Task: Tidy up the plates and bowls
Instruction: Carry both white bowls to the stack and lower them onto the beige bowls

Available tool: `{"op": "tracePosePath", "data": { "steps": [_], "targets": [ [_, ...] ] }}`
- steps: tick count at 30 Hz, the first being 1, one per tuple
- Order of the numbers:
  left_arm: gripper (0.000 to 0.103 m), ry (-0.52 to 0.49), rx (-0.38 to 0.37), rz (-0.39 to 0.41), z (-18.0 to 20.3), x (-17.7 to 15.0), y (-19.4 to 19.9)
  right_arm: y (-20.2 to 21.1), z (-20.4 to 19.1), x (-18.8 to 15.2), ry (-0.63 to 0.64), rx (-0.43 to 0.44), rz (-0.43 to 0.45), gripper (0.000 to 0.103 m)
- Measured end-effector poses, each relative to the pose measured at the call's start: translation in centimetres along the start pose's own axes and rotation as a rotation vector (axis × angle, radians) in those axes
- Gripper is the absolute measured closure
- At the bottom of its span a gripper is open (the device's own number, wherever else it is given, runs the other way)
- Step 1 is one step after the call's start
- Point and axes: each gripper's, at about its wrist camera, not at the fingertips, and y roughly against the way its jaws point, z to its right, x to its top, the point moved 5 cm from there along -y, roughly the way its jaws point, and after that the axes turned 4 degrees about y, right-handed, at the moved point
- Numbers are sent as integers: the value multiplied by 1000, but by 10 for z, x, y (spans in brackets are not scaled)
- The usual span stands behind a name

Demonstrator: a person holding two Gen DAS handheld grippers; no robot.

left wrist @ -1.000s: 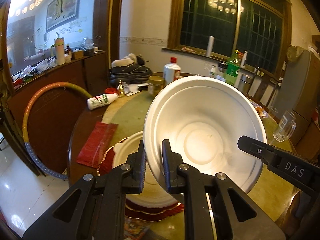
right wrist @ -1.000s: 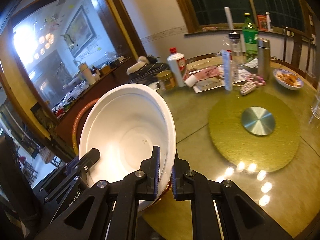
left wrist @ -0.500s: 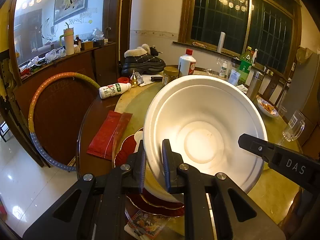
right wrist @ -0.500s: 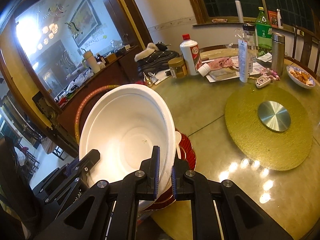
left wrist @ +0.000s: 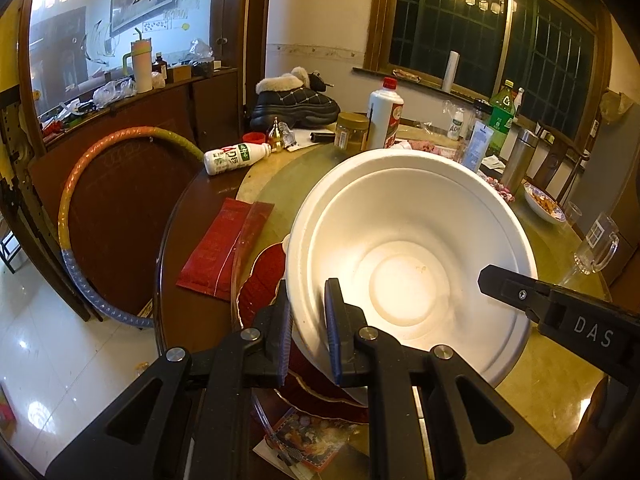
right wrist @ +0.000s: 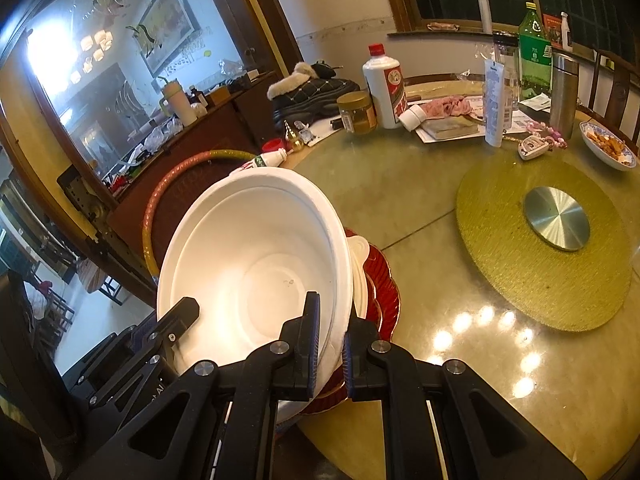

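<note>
At the far left of the left wrist view, a multicoloured hoop (left wrist: 80,208) leans against a dark wooden sideboard (left wrist: 132,152). Next comes the edge of a round table (left wrist: 560,392), with a flat red packet (left wrist: 224,248) lying on it and a white plastic bottle (left wrist: 236,157) on its side further back. In the middle, the left gripper (left wrist: 307,334) has its jaws closed tight on the near rim of a large white bowl (left wrist: 408,264), one finger inside the bowl and one outside. The bowl is tilted, its open side facing the camera, and it is held just above a stack of red, gold-edged plates (left wrist: 264,280) near the table edge. At right, one finger of the other gripper reaches in at the bowl's opposite rim. A glass mug (left wrist: 598,244) stands further right.

In the right wrist view, the hoop (right wrist: 160,208) again sits at left. The bowl (right wrist: 256,264) fills the centre-left, with the right gripper (right wrist: 330,354) clamped shut on its rim, the wall pinched between both fingers. A smaller white dish (right wrist: 360,260) rests on the red plates (right wrist: 386,292) just beside and below the bowl. To the right lies a gold turntable mat (right wrist: 520,272) with a metal disc at its centre
</note>
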Motion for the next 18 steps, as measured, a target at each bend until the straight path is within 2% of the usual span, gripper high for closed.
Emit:
{"op": "tracePosePath", "data": {
  "steps": [18],
  "targets": [
    [89, 10, 15, -75, -6, -9, -24, -26, 1, -4, 3, -29, -64, 94]
  ]
}}
